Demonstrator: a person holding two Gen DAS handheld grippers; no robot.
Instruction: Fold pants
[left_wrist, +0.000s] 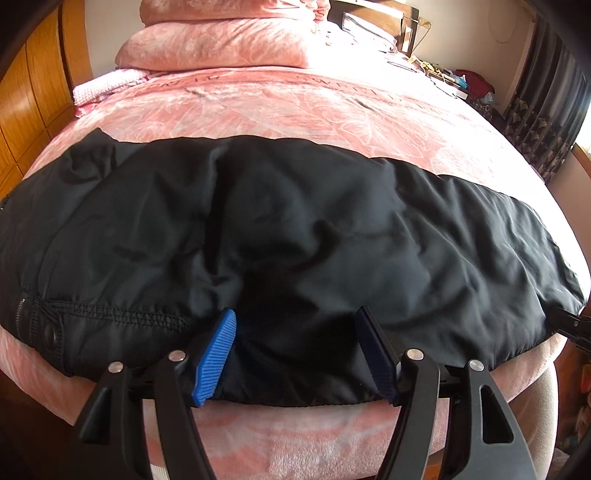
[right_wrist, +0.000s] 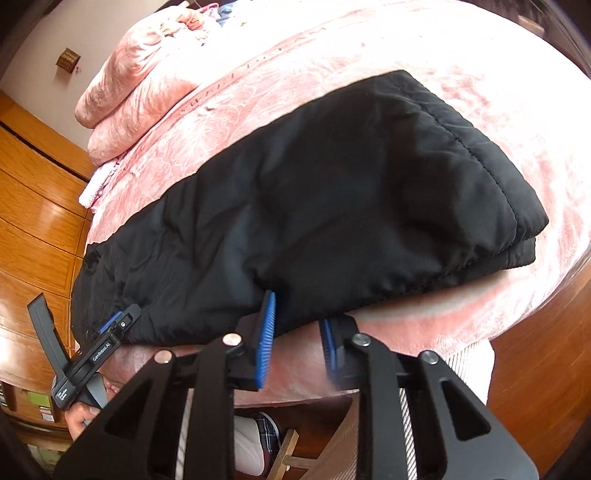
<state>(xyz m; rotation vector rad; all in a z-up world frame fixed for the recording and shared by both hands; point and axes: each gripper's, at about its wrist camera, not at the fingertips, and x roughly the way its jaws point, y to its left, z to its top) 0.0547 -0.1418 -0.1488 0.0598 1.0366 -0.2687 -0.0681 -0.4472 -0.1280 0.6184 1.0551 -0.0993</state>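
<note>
Black padded pants (left_wrist: 295, 229) lie folded lengthwise across the near edge of a pink bed (left_wrist: 258, 110). The waist with zipper and snap is at the left, the leg cuffs (right_wrist: 498, 206) at the right. My left gripper (left_wrist: 295, 332) is open, its blue pads either side of the pants' near edge, with fabric between them. My right gripper (right_wrist: 299, 325) is open at the near edge of the legs, its left pad (right_wrist: 266, 339) against the fabric. The left gripper also shows in the right wrist view (right_wrist: 110, 325).
Pink pillows (left_wrist: 221, 44) and a folded quilt sit at the bed's head. A wooden wardrobe (left_wrist: 22, 122) stands to the left. A cluttered nightstand (left_wrist: 461, 77) and dark curtains (left_wrist: 546, 110) are at the far right. The bed's edge drops off just under the grippers.
</note>
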